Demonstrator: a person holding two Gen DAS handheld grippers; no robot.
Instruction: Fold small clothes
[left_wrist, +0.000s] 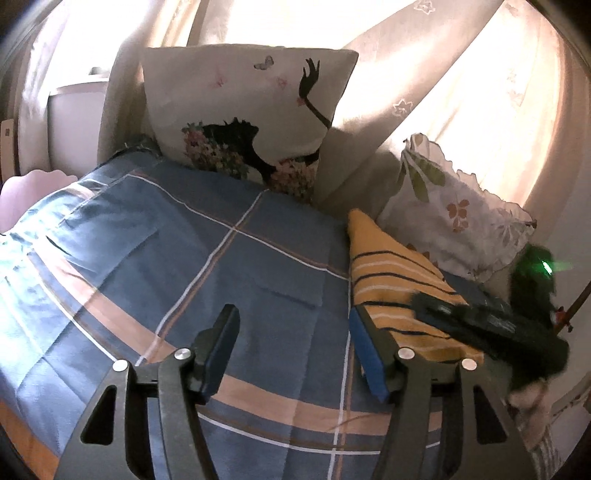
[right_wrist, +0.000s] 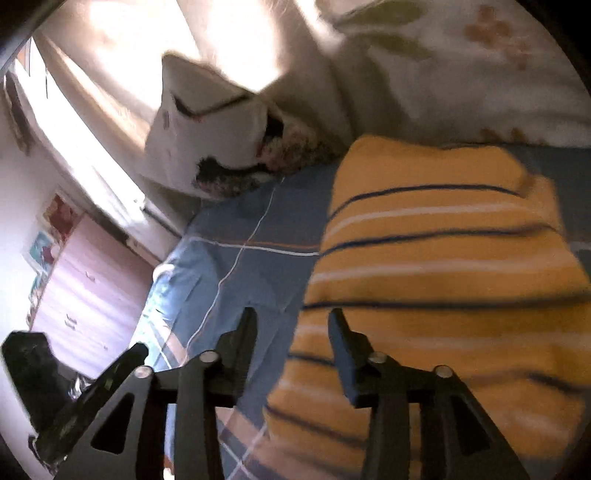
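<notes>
A folded yellow garment with navy and white stripes (left_wrist: 391, 273) lies on the blue plaid bedsheet (left_wrist: 207, 258) at the right, next to the pillows. My left gripper (left_wrist: 291, 325) is open and empty above the sheet, its right finger beside the garment's left edge. My right gripper (left_wrist: 491, 317) shows in the left wrist view lying over the garment's near right part. In the right wrist view the right gripper (right_wrist: 291, 325) is open just above the garment (right_wrist: 436, 258), its left edge between the fingers. The right view is blurred.
A white cushion with a black silhouette print (left_wrist: 243, 110) and a floral pillow (left_wrist: 454, 206) lean against the curtained window (left_wrist: 480, 74) at the back. A pink cabinet (right_wrist: 88, 295) stands beside the bed. The bedsheet spreads left of the garment.
</notes>
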